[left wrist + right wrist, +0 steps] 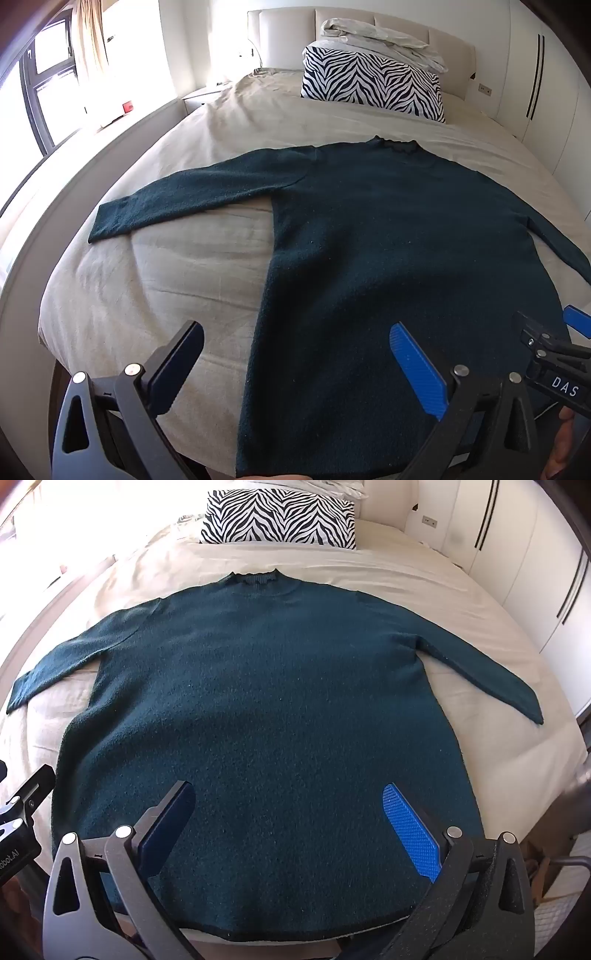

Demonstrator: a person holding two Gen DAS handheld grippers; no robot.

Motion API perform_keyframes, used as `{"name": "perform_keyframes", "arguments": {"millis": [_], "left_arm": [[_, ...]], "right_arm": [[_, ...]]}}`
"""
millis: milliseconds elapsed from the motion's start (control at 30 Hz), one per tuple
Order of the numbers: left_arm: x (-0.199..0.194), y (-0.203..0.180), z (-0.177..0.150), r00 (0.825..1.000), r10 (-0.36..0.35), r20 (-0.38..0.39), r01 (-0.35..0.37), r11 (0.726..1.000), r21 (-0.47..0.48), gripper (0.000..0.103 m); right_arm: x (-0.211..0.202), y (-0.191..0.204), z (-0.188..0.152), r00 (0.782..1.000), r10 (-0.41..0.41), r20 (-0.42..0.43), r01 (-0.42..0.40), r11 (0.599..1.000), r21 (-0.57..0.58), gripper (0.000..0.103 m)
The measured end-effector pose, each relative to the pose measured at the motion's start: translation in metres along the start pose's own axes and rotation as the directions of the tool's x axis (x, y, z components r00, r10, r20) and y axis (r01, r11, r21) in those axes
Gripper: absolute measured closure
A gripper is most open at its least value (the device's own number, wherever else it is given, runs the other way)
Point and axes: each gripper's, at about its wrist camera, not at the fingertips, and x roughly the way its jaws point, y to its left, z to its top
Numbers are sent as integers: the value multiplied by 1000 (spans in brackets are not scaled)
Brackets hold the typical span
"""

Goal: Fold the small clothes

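Sweater, dark teal knit: laid flat on bed, hem nearest, both sleeves spread outward, collar toward the headboard. Left gripper and right gripper: jaws wide open above the hem, holding nothing. Zebra-print pillow beyond the collar, apart from it.

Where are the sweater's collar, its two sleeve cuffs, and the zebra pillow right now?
collar (258, 579): right wrist view, on the ribbed neck edge.
left cuff (99, 226): left wrist view, on the sleeve end.
right cuff (532, 710): right wrist view, on the sleeve end.
zebra pillow (280, 518): right wrist view, on its striped face.
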Motion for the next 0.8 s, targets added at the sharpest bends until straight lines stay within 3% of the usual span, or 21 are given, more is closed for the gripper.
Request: {"name": "perform_keyframes", "arguments": {"millis": [800], "left_arm": [[1,1,0,1000,-9,-3,9,1000,-7,0]], "right_arm": [[5,7,-3,1000,-7,0,7,1000,-12,0]]}}
